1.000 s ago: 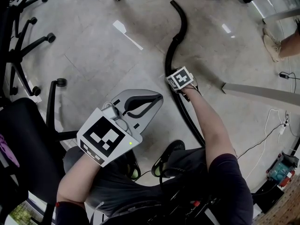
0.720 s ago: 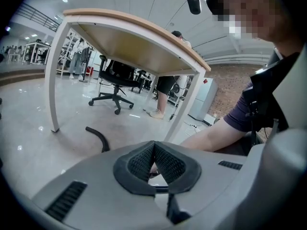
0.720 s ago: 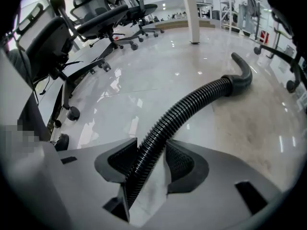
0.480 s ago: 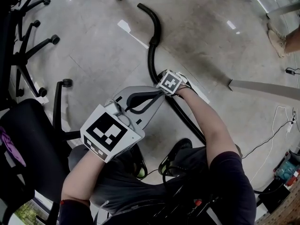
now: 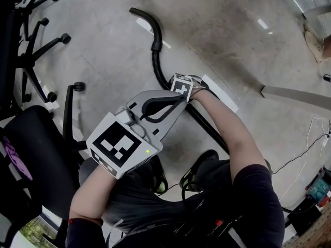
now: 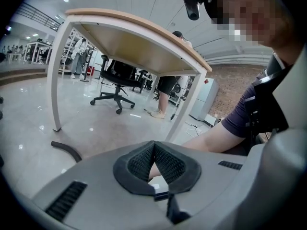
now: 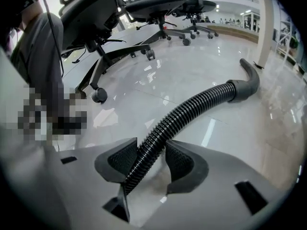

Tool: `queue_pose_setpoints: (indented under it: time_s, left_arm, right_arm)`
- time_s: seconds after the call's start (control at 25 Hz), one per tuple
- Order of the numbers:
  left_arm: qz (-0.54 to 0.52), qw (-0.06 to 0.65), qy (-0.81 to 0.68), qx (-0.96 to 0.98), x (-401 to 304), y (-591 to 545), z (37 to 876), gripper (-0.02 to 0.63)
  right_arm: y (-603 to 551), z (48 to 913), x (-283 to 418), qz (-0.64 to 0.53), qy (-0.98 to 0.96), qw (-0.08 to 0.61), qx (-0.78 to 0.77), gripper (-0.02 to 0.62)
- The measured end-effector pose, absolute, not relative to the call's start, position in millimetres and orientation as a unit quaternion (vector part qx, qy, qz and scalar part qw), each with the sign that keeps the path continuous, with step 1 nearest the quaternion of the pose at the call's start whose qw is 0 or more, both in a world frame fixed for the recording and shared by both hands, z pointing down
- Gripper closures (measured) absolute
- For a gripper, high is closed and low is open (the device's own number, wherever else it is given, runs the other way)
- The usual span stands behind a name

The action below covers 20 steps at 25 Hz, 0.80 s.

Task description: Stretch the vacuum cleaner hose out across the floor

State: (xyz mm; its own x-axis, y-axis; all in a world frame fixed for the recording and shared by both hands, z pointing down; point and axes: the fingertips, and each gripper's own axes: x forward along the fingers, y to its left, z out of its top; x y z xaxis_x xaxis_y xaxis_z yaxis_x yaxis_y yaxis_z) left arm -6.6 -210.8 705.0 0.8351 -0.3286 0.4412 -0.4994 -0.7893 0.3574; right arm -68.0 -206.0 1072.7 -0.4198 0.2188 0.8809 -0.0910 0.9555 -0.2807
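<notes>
The black ribbed vacuum hose (image 5: 155,56) lies on the pale floor, its curved nozzle end (image 5: 139,13) at the top of the head view. It runs down under my right gripper (image 5: 178,85) and on toward my feet. In the right gripper view the hose (image 7: 192,110) passes between the two pads, and my right gripper (image 7: 151,153) is shut on it. My left gripper (image 5: 173,103) hovers just below and left of the right one. Its pads (image 6: 165,162) meet with nothing between them, so the left gripper (image 6: 153,146) is shut and empty. The nozzle end (image 6: 67,150) shows beyond it.
Office chairs (image 5: 39,50) stand along the left, one wheeled base (image 5: 70,102) close to my left arm. A table leg (image 5: 295,94) lies across the right, with cables (image 5: 310,149) beyond. White tape strips (image 5: 221,93) mark the floor. My shoes (image 5: 204,167) are below the hose.
My right gripper has moved left, gripping the hose throughout, and the hose's nozzle end has swung left across the floor. The left gripper has stayed nearly still.
</notes>
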Motion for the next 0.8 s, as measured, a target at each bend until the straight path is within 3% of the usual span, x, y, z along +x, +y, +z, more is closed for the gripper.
queue_pose_setpoints:
  time_s: [0.28,0.48,0.6,0.68,0.8]
  left_arm:
    - [0.232,0.236,-0.301,0.894,-60.1,-253.9,745.5,0.6]
    - [0.432,0.139,-0.314,0.834,-114.2,-312.4,860.1,0.6]
    - [0.508,0.125,-0.242,0.817,-108.0,-299.2,939.8,0.6]
    - [0.545,0.077,-0.173,0.817,-88.5,-279.9,974.9,0.6]
    - [0.538,0.05,-0.141,0.829,-60.8,-269.8,1004.2,0.6]
  right_arm:
    - [-203.9,1063.3,-79.0,0.108,-0.834,0.538,-0.057,0.409]
    - [-195.5,1062.4,-82.4,0.088,-0.831,0.543,-0.082,0.41]
    - [-194.2,1062.3,-83.3,0.083,-0.831,0.543,-0.089,0.41]
    - [-195.6,1062.3,-81.9,0.083,-0.83,0.545,-0.087,0.41]
    - [-195.2,1061.8,-80.6,0.088,-0.831,0.544,-0.081,0.41]
